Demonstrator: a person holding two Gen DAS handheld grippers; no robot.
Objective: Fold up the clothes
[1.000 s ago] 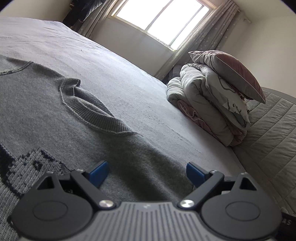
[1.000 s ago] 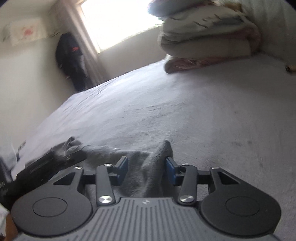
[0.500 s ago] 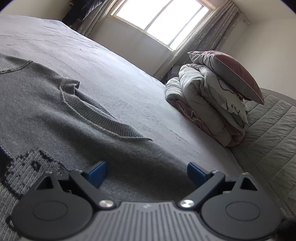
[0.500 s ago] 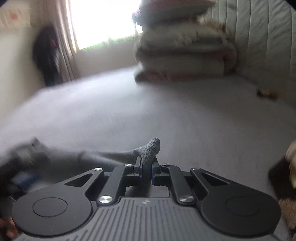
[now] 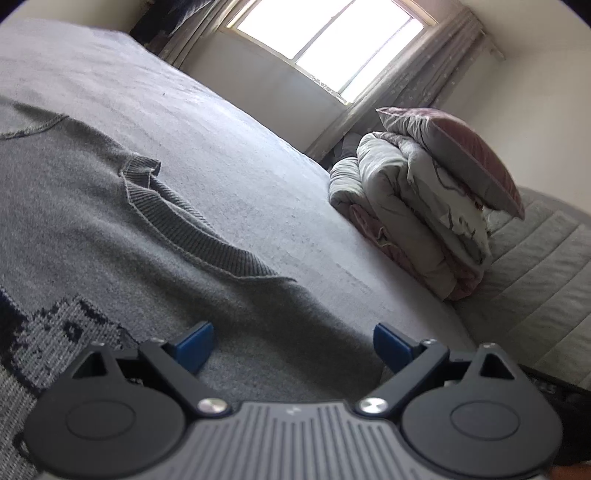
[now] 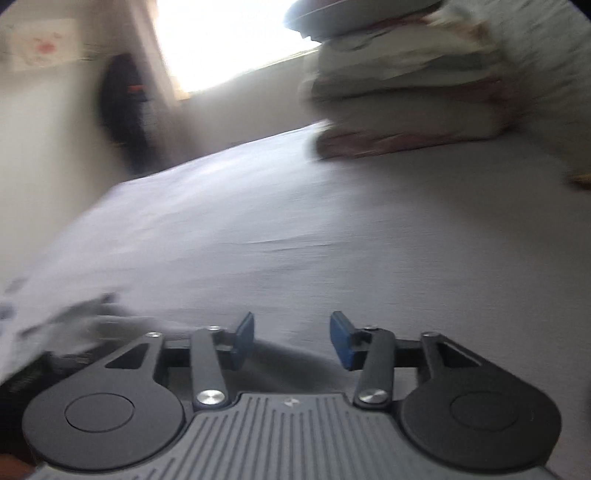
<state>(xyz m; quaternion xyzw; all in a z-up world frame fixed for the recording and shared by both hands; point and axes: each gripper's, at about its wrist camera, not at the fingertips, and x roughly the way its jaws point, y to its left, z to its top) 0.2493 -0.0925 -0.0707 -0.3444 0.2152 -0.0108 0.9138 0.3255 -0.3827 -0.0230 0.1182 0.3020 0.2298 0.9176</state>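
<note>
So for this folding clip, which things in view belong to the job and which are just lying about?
Part of the job:
- grey knit sweater, spread on the bed
- left gripper, open above it
- right gripper, opening, nothing between its fingers

Just lying about:
- folded duvet
- pillow on top of it
- quilted headboard

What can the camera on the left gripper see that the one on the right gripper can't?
Only the left wrist view shows the grey sweater spread flat, with its ribbed collar, and the left hand-held gripper open above it.

Only the right wrist view shows the right hand-held gripper, its jaws opening with nothing between them, a dark garment hanging by the wall, and a picture on the wall.

Both show the bed, the folded bedding and the window.
</note>
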